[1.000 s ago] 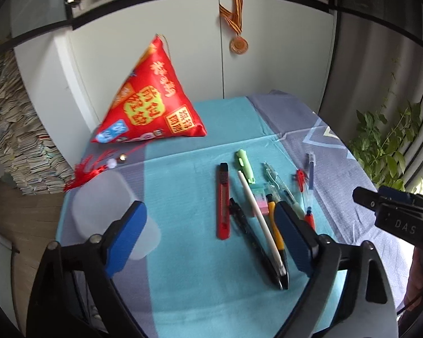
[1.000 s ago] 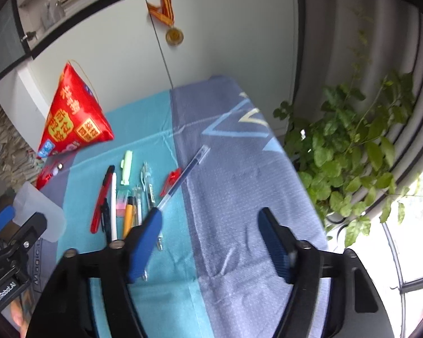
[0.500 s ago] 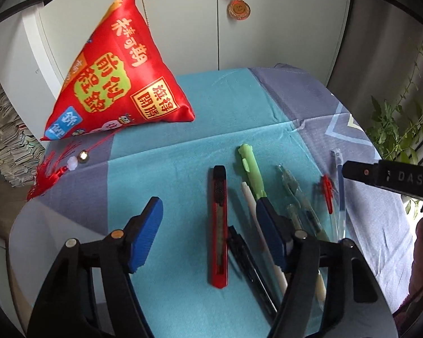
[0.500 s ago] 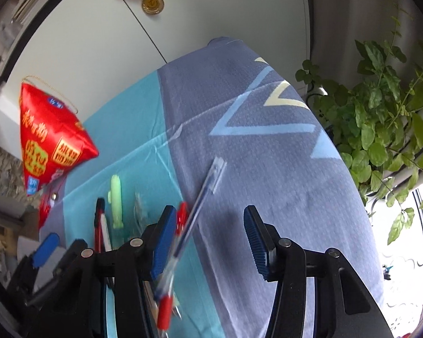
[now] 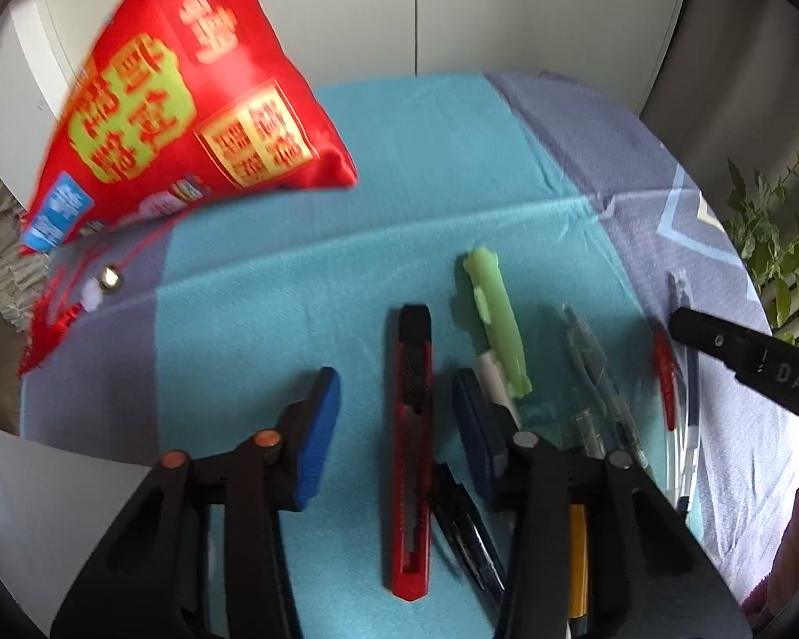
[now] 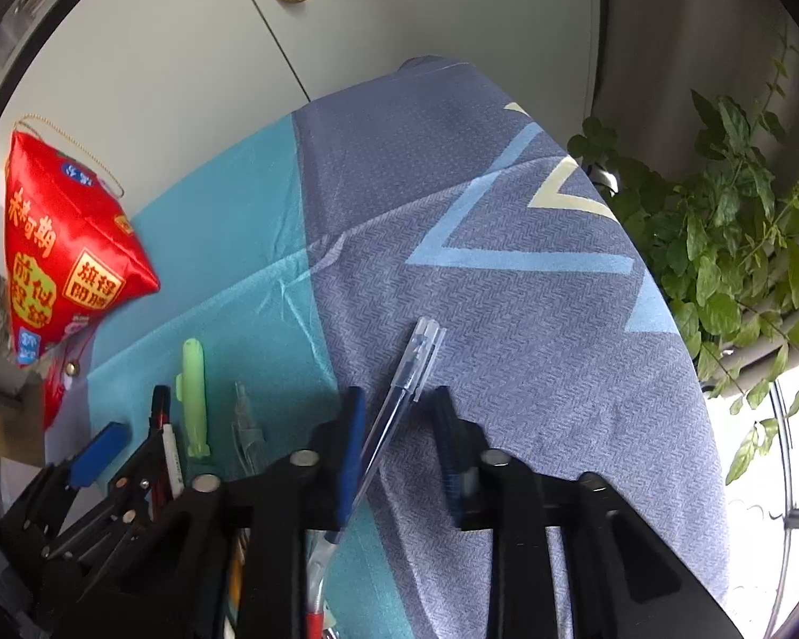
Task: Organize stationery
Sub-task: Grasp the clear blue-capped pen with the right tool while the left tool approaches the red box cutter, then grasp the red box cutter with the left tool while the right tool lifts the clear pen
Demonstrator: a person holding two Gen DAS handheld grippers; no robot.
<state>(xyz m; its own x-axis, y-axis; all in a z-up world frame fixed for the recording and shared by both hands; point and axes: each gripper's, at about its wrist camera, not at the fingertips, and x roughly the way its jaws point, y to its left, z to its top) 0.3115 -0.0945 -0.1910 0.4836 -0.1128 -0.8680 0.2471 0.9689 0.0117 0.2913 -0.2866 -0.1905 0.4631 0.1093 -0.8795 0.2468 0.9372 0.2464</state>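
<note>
Both hands have dropped in close over the row of stationery since a second ago, and both sets of jaws are closing. The left gripper (image 5: 394, 434) straddles the red utility knife (image 5: 413, 447) at lower centre of its view — pads not yet touching it. The right gripper (image 6: 399, 447) has the clear blue pen (image 6: 399, 394) between its jaws, lying aslant at centre frame on the cloth-covered table (image 6: 506, 202), the left pad right beside it. Two pickups look imminent — sorting is only starting.
</note>
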